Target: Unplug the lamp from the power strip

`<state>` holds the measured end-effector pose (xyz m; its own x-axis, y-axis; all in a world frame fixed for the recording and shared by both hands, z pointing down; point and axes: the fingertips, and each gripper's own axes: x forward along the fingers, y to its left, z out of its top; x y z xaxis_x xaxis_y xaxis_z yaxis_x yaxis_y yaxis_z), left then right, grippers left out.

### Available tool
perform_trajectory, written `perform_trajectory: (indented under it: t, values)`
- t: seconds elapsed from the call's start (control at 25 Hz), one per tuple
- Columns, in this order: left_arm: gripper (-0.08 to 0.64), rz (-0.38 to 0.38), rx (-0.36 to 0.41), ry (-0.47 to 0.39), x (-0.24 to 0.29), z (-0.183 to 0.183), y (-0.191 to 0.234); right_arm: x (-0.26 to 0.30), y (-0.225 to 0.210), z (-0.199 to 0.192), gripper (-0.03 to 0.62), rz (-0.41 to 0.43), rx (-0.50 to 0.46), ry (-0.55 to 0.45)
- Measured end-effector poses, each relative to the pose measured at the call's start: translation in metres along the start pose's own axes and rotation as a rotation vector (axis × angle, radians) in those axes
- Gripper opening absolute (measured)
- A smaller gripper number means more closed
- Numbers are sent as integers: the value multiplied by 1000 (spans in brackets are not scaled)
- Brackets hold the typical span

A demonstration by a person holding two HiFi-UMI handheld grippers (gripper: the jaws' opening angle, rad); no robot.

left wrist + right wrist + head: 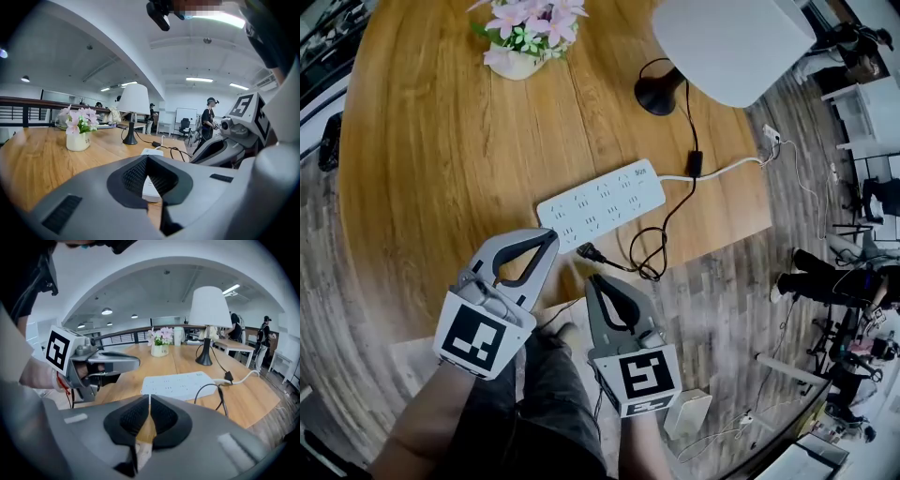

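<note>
Pads of the right gripper [593, 279] stand tip to tip with only a hairline slit between them. They are ribbed black rubber, bowed so that a teardrop hole opens behind the tips. Nothing is gripped. The shell is smooth grey plastic, and the marker cube [636, 375] sits at its rear.

The left gripper [551, 236] has the same build and is also closed and empty. Its tip is just beside the near left corner of the power strip [602, 203]; I cannot tell whether they touch.

Both grippers hang at the near edge of the desk [422, 159], a rounded top of warm wood with a straight grain and a low sheen.

The plug [586, 251], black and blocky, lies loose on the wood between the right gripper's tip and the strip's near long side, out of any socket. The strip is a flat white bar with rounded ends, lying at a slant near the desk's near edge.

From the plug, a thin black cord [652, 258] loops loosely at the desk edge, then runs past the inline switch [695, 164] to the lamp [656, 94]. The lamp has a black domed foot and a plain white shade, and stands toward the far right edge.

The strip's white cable [727, 169] leaves over the right edge.

A flower pot [517, 64], pale and squat with pink blooms, stands at the far edge.
</note>
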<state>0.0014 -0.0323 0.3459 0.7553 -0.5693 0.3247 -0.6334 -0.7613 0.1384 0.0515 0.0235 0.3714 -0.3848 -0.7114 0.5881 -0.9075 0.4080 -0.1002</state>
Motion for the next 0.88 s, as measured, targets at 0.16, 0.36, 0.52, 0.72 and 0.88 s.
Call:
perform_trajectory:
  t: [0.16,0.36,0.52,0.72,0.88]
  values:
    - [-5,39,-44,-36,-14,7,-2,-17,-3,22,8,-15,-30,-116]
    - [-5,100,-36,-83,-37,27,-8,-40,0,48,8,-16,-83,-226]
    - [-5,133,3,-124,-52,45,-14,-59,1,67,8,-13,-78,-303]
    - [-5,170,41,-193,-72,71,-18,-81,0,86,8,-19,-44,-386]
    - [-5,199,50,-219,-85,85,-21,-95,3,100,8,10,-40,-464]
